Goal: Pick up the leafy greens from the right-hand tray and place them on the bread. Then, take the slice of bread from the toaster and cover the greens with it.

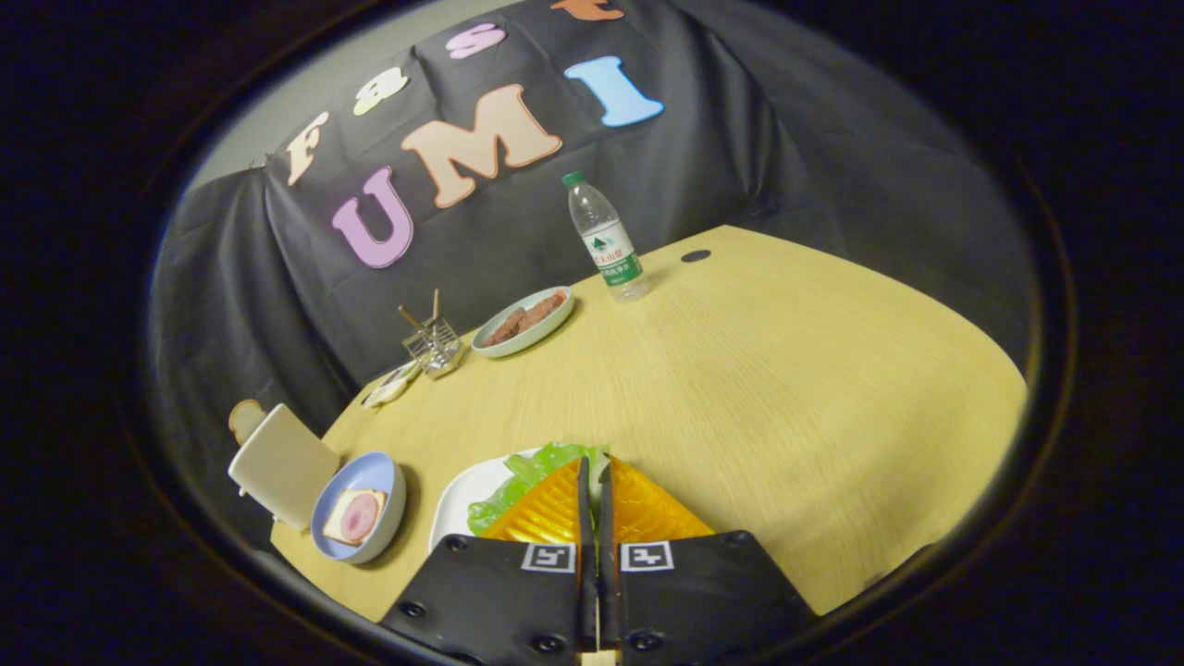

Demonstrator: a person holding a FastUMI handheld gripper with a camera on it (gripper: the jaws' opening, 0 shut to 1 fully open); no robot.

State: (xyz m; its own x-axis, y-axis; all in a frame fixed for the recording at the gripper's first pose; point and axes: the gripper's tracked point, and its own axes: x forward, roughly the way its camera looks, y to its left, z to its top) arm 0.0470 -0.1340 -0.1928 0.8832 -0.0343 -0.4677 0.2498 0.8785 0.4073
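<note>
- The gripper (593, 481) hangs over the white tray (458, 509), its fingers drawn nearly together with a thin strip of greens (527, 472) in the narrow gap; the pinch looks slight, and whether both fingers truly bite the leaf cannot be told.
- The greens lie on the tray, right at and under the fingertips, not yet on the bread (351, 516).
- The bread, topped with a pink slice, waits in the blue bowl (388, 476) just left of the tray; the toaster (282, 462) stands beside the bowl, with a second slice (244, 418) peeking up behind it.
- Risk: a hold on only a leaf edge could tear or slip loose on the way across, dropping greens on the table (740, 388).
- Risk: a limp leaf may drape over the bowl's rim rather than sit flat on the bread, leaving the top slice to rest crooked.
- Risk: the bowl sits tight against the toaster, so a wide swing left could knock either.
- A plate of meat (524, 320), a rack (433, 344) and a bottle (606, 239) stand well beyond, clear of the path.
</note>
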